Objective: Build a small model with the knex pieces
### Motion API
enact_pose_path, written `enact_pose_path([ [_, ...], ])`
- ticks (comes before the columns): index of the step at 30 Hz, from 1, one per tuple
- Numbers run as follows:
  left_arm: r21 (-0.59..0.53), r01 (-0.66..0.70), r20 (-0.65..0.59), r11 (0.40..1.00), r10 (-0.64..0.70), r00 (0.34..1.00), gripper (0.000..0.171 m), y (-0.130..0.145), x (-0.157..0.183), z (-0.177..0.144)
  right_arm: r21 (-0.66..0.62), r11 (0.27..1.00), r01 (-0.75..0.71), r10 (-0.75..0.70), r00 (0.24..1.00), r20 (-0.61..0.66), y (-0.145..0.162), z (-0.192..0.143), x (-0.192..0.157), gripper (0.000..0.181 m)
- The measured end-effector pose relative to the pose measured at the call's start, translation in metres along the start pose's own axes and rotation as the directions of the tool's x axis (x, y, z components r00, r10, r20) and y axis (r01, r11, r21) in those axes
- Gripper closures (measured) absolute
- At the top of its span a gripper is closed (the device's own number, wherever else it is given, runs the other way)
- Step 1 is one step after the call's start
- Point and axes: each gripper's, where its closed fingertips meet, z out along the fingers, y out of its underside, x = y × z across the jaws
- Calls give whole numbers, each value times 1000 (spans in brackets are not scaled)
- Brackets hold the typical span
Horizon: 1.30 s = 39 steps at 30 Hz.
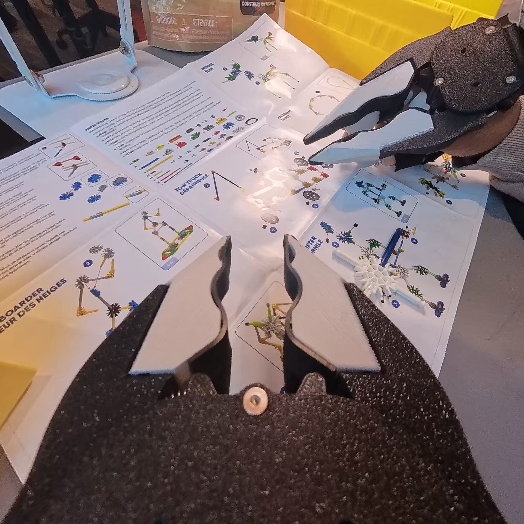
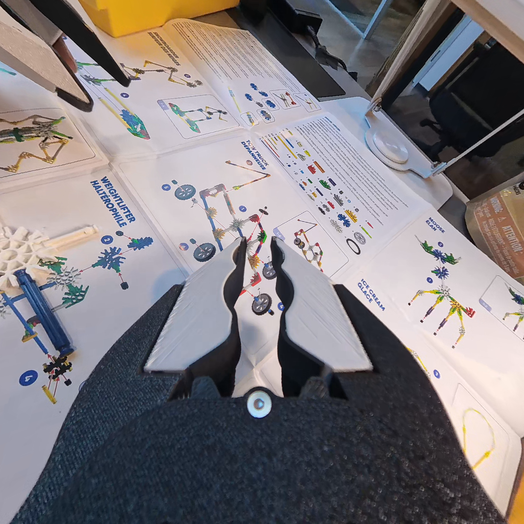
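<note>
A large white instruction sheet (image 1: 42, 326) with printed toy diagrams lies flat on the table. My left gripper (image 1: 257, 241) is open and empty, just above the sheet's middle. To its right lie a white snowflake connector (image 1: 374, 273), a white rod (image 1: 344, 253) and a blue rod (image 1: 392, 246). My right gripper (image 1: 309, 151) comes in from the upper right, its tips close over a printed wheel. In the right wrist view it (image 2: 258, 241) is slightly open and empty over the sheet (image 2: 158, 283). The connector (image 2: 19, 252), the blue rod (image 2: 42, 309) and the left gripper (image 2: 105, 93) show at left.
A yellow bin (image 1: 354, 37) and a brown pouch (image 1: 192, 25) stand behind the sheet. A white stand base (image 1: 105, 82) sits at the back left. A person's sleeve (image 1: 504, 158) is at the right. Another yellow object (image 1: 11, 391) is at the left edge. About 9 centimetres separates my left fingertips from the connector (image 2: 19, 252).
</note>
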Motion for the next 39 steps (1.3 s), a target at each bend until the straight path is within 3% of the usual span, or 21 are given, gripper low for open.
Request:
enact_pose_path([
  [23,-45,-70,13,997,71,997,142,4,6,6,-30,997,69,-68,997,36,-5,18,-11,177],
  [27,-103,-150,14,983,153,988,154,-1,4,22,-15,999,47,-47,999,28,-7,15,-9,177],
  [33,-183,-227,-62,957,219,974,160,-19,13,71,18,999,-36,36,999,-10,-6,2,7,177],
  [39,-268,-231,-68,935,221,973,163,-11,5,97,28,999,-37,38,998,-48,-5,-9,18,176],
])
